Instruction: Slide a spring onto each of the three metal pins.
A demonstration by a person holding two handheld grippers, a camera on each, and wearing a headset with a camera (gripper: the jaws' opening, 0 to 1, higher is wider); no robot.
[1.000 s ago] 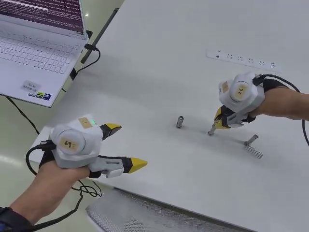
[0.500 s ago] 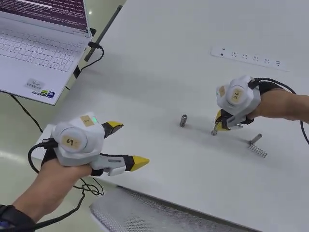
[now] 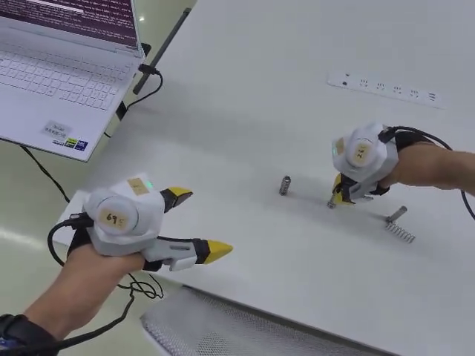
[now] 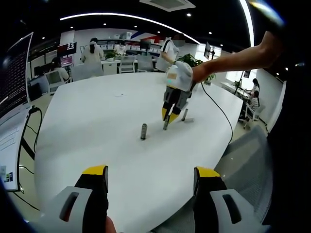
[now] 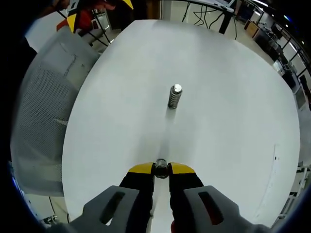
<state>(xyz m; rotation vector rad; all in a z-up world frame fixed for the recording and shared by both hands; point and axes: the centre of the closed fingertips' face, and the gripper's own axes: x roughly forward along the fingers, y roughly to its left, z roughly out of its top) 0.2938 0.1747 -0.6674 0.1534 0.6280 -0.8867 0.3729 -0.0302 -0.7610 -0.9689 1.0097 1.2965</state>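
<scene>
Silver metal pin [image 3: 331, 202] is pinched in my right tongs [image 5: 161, 169], tip on the white tabletop [image 3: 245, 89]. One coiled steel spring [image 3: 401, 233] lies flat just to their right, nearer this hand. My left tongs [image 3: 204, 222] gape wide and hold nothing.

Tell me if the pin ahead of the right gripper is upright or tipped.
Upright: the pin stands on end on the table, its round top uppermost.
</scene>
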